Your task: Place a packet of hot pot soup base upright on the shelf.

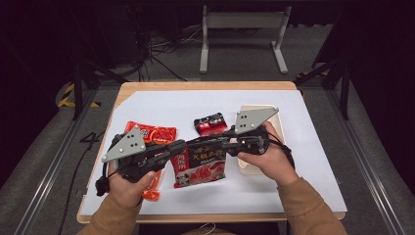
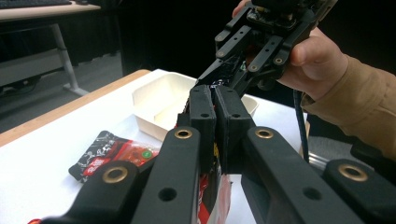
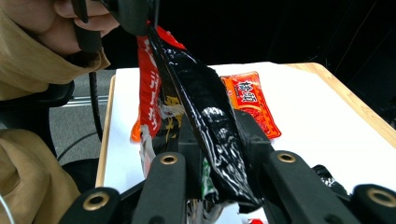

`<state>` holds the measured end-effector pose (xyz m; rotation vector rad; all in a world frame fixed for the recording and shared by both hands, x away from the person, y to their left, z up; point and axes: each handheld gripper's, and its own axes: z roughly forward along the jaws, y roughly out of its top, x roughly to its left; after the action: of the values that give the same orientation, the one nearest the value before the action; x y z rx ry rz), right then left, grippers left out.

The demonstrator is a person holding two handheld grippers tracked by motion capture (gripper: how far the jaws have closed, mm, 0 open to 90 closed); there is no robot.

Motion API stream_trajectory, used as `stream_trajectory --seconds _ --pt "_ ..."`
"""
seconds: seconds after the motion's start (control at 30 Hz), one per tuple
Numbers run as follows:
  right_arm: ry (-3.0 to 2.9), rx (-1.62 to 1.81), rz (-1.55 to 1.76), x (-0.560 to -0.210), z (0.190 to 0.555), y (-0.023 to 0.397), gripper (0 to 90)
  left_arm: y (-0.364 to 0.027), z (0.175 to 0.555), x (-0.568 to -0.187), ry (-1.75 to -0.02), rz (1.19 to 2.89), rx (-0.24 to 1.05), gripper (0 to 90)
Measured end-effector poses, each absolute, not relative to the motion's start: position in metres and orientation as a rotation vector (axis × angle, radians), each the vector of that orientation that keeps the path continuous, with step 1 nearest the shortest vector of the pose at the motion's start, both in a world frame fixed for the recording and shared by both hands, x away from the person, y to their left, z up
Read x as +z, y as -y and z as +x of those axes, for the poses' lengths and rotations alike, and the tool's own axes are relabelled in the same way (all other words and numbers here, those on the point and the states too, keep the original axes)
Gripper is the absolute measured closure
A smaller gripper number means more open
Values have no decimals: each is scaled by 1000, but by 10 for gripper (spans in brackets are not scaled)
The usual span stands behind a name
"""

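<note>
A black and red food packet [image 1: 200,164] hangs lifted between the two grippers over the white table cover. My left gripper [image 1: 178,147] is shut on its left edge; in the left gripper view the jaws [image 2: 215,112] stand pressed together with the packet [image 2: 219,191] pinched below them. My right gripper [image 1: 220,142] grips the opposite edge. In the right gripper view the glossy packet [image 3: 196,93] runs up between the jaws of that gripper [image 3: 217,135], which press on both its sides, toward the left gripper [image 3: 135,18] at the top.
A red-orange packet [image 1: 151,133] lies at the left, and a small black and red sachet [image 1: 210,123] lies behind the grippers. A shallow cream tray [image 1: 280,126] stands under the right hand. Another orange packet [image 1: 152,188] pokes out beneath the left hand.
</note>
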<state>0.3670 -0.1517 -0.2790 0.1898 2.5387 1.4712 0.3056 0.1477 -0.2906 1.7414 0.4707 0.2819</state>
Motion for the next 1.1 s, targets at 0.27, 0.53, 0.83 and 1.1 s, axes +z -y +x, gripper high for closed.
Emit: stream_trajectory --seconds 0.27,0.53,0.83,1.1 --pt "-2544 1415 162 -256 361 152 763 -154 303 -289 -487 1689 285 791" --pt "-2511 1423 186 -242 364 162 764 -162 309 -295 -539 1646 285 562" --pt "-2456 1434 214 -219 370 173 763 -165 315 -301 -565 1649 306 503" --pt "-2413 1404 269 -207 382 186 763 -164 323 -311 -605 1685 317 438"
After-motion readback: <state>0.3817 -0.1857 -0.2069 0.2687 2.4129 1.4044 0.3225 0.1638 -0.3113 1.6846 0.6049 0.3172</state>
